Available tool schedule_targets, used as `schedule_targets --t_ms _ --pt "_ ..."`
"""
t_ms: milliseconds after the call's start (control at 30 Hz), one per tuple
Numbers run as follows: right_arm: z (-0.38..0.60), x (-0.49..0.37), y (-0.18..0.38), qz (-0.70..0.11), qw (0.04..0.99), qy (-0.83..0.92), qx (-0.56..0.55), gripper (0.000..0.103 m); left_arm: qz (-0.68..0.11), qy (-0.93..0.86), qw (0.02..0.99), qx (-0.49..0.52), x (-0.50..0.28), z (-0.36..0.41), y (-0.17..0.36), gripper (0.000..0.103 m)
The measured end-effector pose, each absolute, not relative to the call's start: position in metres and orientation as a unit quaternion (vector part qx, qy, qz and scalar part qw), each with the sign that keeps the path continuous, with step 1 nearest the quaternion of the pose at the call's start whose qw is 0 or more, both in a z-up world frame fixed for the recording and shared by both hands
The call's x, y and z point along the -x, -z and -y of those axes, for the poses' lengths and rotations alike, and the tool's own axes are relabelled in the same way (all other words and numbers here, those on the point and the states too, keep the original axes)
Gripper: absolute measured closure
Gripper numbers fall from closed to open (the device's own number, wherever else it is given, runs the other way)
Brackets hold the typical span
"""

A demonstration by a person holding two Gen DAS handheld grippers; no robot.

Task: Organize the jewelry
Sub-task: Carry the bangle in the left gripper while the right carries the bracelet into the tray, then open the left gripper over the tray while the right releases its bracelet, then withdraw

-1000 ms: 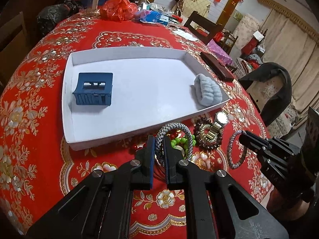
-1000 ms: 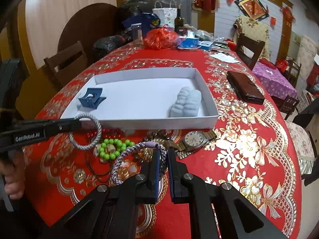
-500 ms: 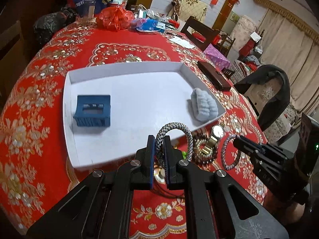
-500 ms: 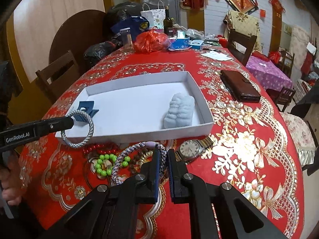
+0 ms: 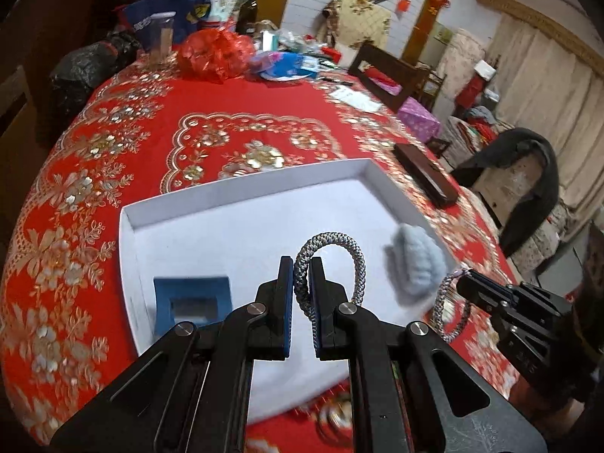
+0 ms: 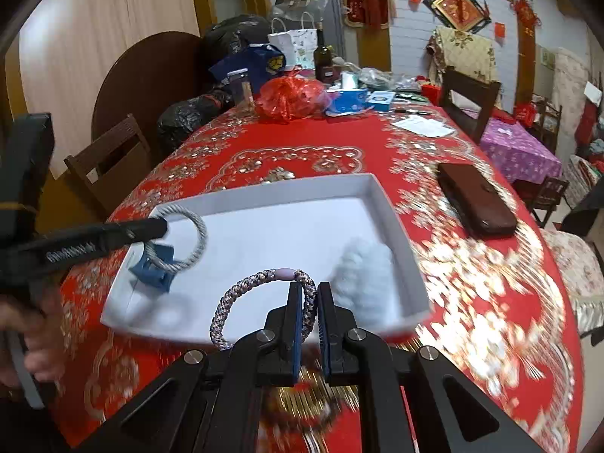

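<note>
Jewelry: two braided bands, one pinched in each gripper, both held over the tray
Left gripper (image 5: 301, 277): fingers clamped on grey band (image 5: 332, 268), loop stands upright above fingertips
Grey band place: in the air over tray's near-left part, above the blue clip, per right view (image 6: 180, 237)
Right gripper (image 6: 308, 302): fingers clamped on purple band (image 6: 260, 302), loop leans out to its left side
Purple band place: over tray's near edge, toward near-right corner; seen from left view too (image 5: 449, 311)
Purple band detail: pale pink bead at top of loop
Tray (image 6: 264, 196): white, shallow, on red tablecloth (image 6: 321, 139)
Blue clip (image 5: 192, 302): in tray, near-left corner, close to left wall
Scrunchie (image 5: 413, 260): pale blue, fluffy, in tray by right wall
Other jewelry: blurred pieces on cloth in front of tray's near edge, can't tell which
Wallet (image 6: 475, 198): dark brown, on cloth right of tray, well apart from it
Far table edge: red bag (image 6: 292, 96), bottle, boxes, papers
Hand: person's left hand (image 6: 28, 339) grips the handle, bottom-left of right view
</note>
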State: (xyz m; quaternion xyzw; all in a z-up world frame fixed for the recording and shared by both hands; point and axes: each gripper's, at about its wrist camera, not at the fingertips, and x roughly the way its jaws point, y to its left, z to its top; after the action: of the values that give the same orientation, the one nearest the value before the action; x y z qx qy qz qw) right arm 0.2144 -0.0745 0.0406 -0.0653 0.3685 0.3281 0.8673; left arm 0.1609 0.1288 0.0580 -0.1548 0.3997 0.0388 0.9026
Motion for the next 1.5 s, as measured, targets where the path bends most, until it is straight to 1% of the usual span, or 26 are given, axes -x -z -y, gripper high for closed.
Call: schedule_targets --t_ms 167,333,500,700,733,767,800,833,867,900,933,967,1233,1300,1367,1500 --pt "0.046 -0.239 -0.027 -0.393 0.856 -0.331 0.062 0.096 -0.417 -0.063 0.892 0.165 -0.183 -0.146 -0.034 0.097" --pt "0.031 -0.262 -0.013 -0.415 0.849 -0.324 0.049 0.096 -0.422 -0.083 0.885 0.181 -0.2 -0.168 -0.024 0.097" --pt "0.03 -0.281 0.004 -0.441 0.843 -0.306 0.039 0.096 -0.425 -0.1 0.877 0.199 -0.215 -0.185 -0.016 0.097" --pt "0.031 -0.295 0.015 -0.449 0.84 -0.303 0.028 0.096 -0.436 -0.112 0.872 0.194 -0.22 -0.191 -0.007 0.096" --pt "0.031 -0.295 0.015 -0.449 0.841 -0.301 0.027 0.095 -0.437 -0.114 0.872 0.19 -0.22 -0.191 -0.006 0.094" --pt "0.031 -0.295 0.014 -0.446 0.843 -0.301 0.026 0.094 -0.438 -0.118 0.872 0.186 -0.22 -0.192 -0.006 0.088" --pt "0.031 -0.294 0.012 -0.443 0.843 -0.304 0.024 0.094 -0.437 -0.122 0.872 0.182 -0.219 -0.192 -0.006 0.078" --pt "0.031 -0.293 0.009 -0.44 0.843 -0.309 0.023 0.091 -0.435 -0.127 0.873 0.179 -0.218 -0.193 -0.007 0.073" --pt "0.031 -0.292 0.006 -0.436 0.844 -0.311 0.025 0.087 -0.43 -0.13 0.875 0.181 -0.217 -0.194 -0.008 0.066" --pt "0.032 -0.29 0.003 -0.431 0.846 -0.312 0.026 0.083 -0.427 -0.132 0.875 0.184 -0.216 -0.195 -0.01 0.064" --pt "0.034 -0.287 -0.001 -0.423 0.85 -0.314 0.026 0.075 -0.426 -0.133 0.875 0.188 -0.215 -0.196 -0.011 0.064" --pt "0.036 -0.285 -0.006 -0.415 0.853 -0.315 0.025 0.073 -0.426 -0.132 0.875 0.191 -0.214 -0.197 -0.012 0.063" --pt "0.063 -0.26 -0.043 -0.38 0.865 -0.326 0.019 0.073 -0.418 -0.126 0.875 0.208 -0.194 -0.184 -0.026 0.061" --pt "0.074 -0.251 -0.048 -0.376 0.868 -0.325 0.02 0.069 -0.413 -0.121 0.878 0.208 -0.184 -0.174 -0.033 0.061" --pt "0.091 -0.24 -0.051 -0.367 0.872 -0.322 0.023 0.063 -0.41 -0.109 0.881 0.208 -0.173 -0.163 -0.038 0.061" --pt "0.122 -0.222 -0.049 -0.371 0.873 -0.317 0.018 0.063 -0.406 -0.085 0.889 0.194 -0.15 -0.139 -0.048 0.061"
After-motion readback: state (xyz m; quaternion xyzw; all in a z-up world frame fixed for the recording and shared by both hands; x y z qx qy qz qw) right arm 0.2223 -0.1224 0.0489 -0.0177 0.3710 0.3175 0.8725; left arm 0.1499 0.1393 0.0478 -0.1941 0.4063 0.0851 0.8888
